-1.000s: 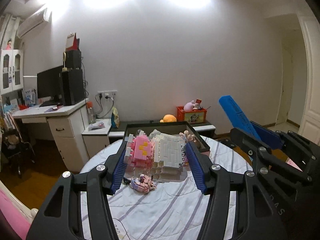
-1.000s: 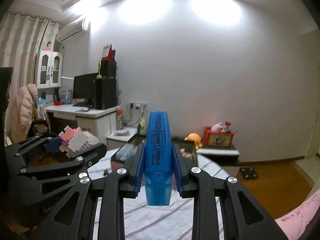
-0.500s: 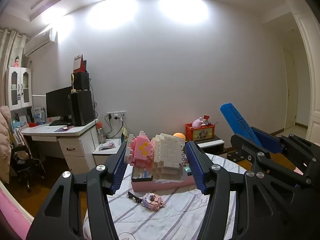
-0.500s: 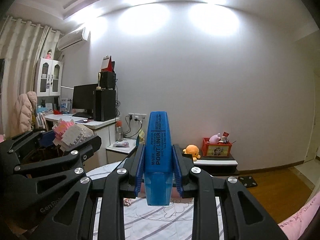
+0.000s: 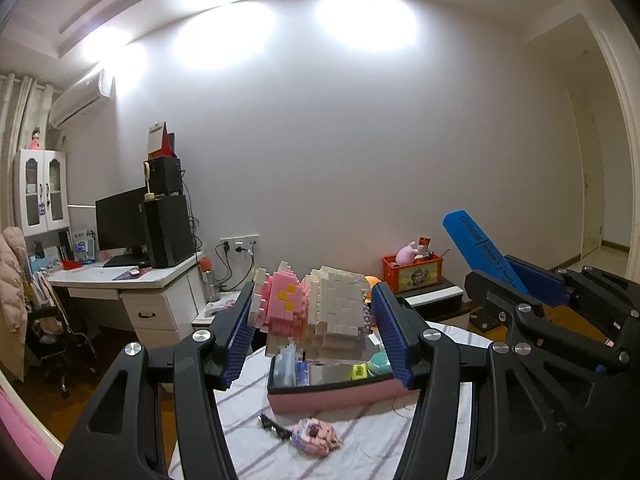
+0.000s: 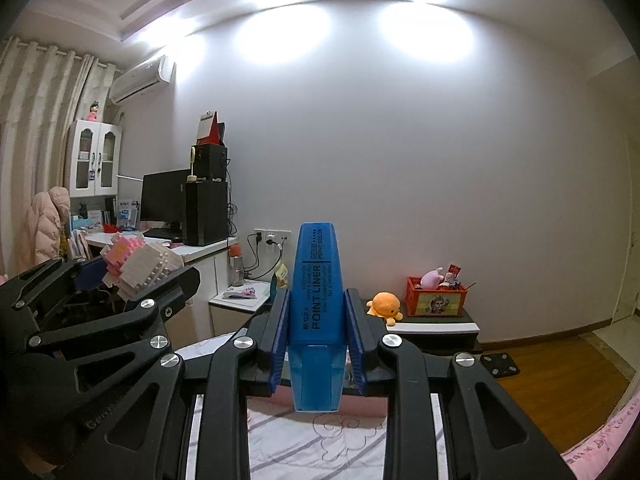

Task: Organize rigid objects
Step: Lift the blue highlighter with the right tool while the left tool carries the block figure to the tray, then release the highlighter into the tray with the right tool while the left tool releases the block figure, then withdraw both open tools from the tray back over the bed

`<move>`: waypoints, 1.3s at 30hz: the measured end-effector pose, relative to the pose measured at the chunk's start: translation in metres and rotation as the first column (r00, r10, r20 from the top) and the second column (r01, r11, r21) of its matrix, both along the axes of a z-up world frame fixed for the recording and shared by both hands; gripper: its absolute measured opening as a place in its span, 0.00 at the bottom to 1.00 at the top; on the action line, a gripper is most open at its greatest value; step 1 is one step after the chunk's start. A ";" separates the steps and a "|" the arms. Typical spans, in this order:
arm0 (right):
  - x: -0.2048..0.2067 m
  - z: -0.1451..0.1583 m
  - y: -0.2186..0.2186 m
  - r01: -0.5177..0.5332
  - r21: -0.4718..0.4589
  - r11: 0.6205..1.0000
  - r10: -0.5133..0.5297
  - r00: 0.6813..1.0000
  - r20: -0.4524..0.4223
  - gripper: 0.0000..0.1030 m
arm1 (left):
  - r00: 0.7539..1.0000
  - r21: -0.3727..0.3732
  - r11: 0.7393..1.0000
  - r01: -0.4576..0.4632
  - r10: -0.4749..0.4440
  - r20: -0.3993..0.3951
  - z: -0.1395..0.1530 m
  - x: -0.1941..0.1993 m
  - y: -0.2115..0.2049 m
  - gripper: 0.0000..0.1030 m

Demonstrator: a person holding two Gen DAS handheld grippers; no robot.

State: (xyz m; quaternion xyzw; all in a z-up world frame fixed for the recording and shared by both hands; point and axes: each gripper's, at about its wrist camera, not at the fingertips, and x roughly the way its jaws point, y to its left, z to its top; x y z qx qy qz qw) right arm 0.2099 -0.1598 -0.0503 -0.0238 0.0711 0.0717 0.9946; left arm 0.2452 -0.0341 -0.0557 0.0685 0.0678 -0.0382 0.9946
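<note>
Brick model (image 5: 316, 312) is clamped in our left hand-held gripper (image 5: 314, 322), above the pink box (image 5: 332, 398) on the bench (image 5: 360, 444); we judge it light but fragile, so hold the flat sides. Right hand-held gripper (image 6: 317, 334) clamps the blue highlighter (image 6: 317, 312), stiff and slick. A small pink toy (image 5: 314, 434) lies just before the box, whose contents crowd the drop.

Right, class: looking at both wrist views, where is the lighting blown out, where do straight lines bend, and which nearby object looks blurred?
Left wrist view: ceiling lights flare white on the wall, the door frame bows at the edge, and the small pink toy on the striped cloth is soft. Right wrist view: similar glare patches, curved curtains, while the blue highlighter print reads sharply.
</note>
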 end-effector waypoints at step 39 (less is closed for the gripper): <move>0.227 -0.088 -0.017 0.022 -0.017 1.000 -0.027 0.914 -0.404 0.75 | 0.908 0.057 0.993 -0.104 0.119 -0.403 -0.097 0.245 0.020 0.95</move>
